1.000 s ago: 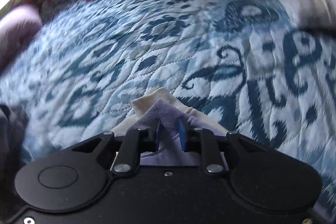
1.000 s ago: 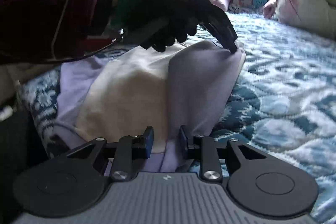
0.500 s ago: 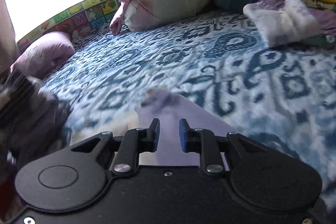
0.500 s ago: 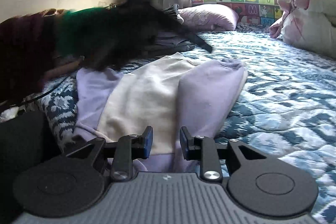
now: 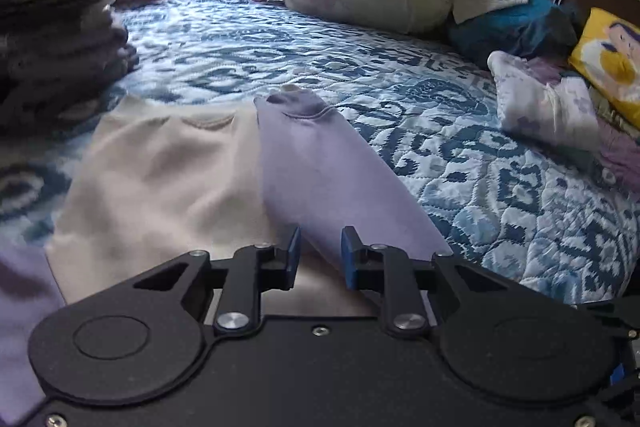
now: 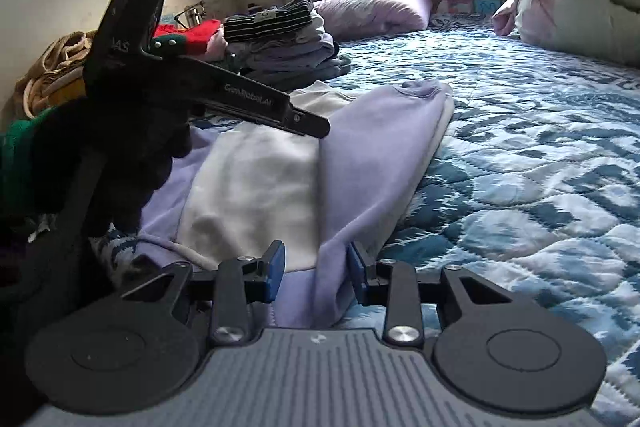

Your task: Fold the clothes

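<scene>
The quilted bed (image 5: 460,155) carries the cream-and-lilac sweatshirt (image 6: 256,187); its lilac sleeve (image 5: 320,163) now lies folded across the body, so one fold looks done; the left claw (image 5: 319,251), released, hangs part-open and empty; the right claw (image 6: 316,269) straddles cloth ungripped.

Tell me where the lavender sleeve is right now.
The lavender sleeve lies folded over the cream panel on the quilt, ahead of both grippers.

My right gripper (image 6: 316,269) is gaping over the lilac sleeve (image 6: 372,163) — my left gripper (image 6: 320,129) is hovering above the sweatshirt (image 6: 260,183).
</scene>
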